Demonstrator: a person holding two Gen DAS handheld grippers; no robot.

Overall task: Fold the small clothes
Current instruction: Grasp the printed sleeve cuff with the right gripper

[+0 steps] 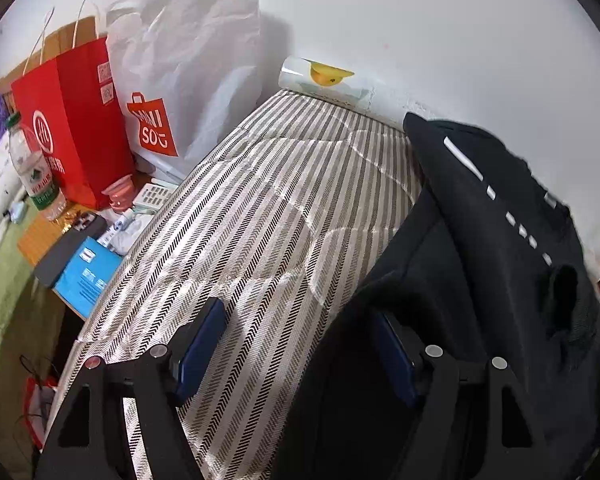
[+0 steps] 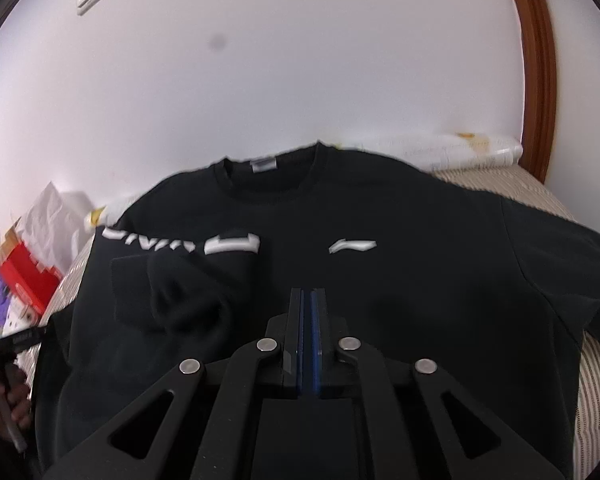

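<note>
— Your right gripper (image 2: 309, 300) is pressed closed on nothing, above the black crew-neck sweatshirt (image 2: 340, 280). And your left?

— Your left gripper (image 1: 300, 352) stands open, one finger against the sweatshirt's edge.

— Where does the garment lie?

— Spread on the striped woven mattress (image 1: 268, 200), one sleeve folded across. Its white lettering is unreadable to you; the white plastic bag (image 1: 180, 60) reads "MINISO".

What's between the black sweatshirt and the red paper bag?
Bare striped quilted bed cover separates the black sweatshirt from the red paper bag, shown in the left wrist view.
</note>
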